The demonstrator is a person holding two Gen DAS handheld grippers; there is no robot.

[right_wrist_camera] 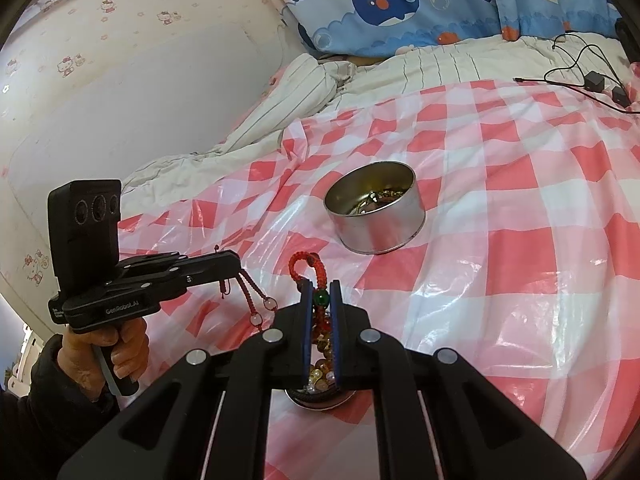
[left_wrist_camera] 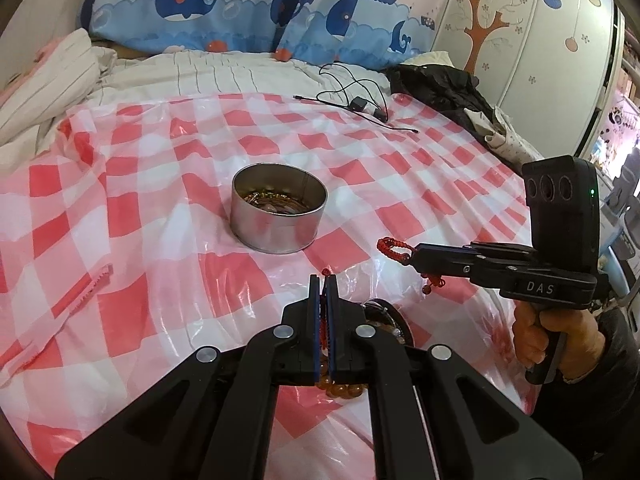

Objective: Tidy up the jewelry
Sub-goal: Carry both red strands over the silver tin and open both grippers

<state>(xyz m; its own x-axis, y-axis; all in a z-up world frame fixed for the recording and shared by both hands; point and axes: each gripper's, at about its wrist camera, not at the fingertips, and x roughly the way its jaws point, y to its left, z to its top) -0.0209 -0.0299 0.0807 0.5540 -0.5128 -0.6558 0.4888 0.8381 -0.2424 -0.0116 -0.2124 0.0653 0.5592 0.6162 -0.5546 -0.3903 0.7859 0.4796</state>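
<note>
Two hand-held tools work above a bed covered with a red-and-white checked plastic sheet. The left tool has its jaws pressed together on a thin red cord, from which two short braided ends with pale beads hang free (seen from the right wrist view). The right tool pinches a red braided cord with a loop and a green bead, the loop standing out beyond the fingertips; strands of amber and pearl-like beads trail down between its jaws. Directly beneath both tools lies a shallow round dish holding more beaded jewelry, mostly hidden by the tool bodies. A round metal tin stands farther out on the sheet, well apart from the tools, with gold-coloured pieces inside. A black cable with adapters lies near the whale-print pillows.
</note>
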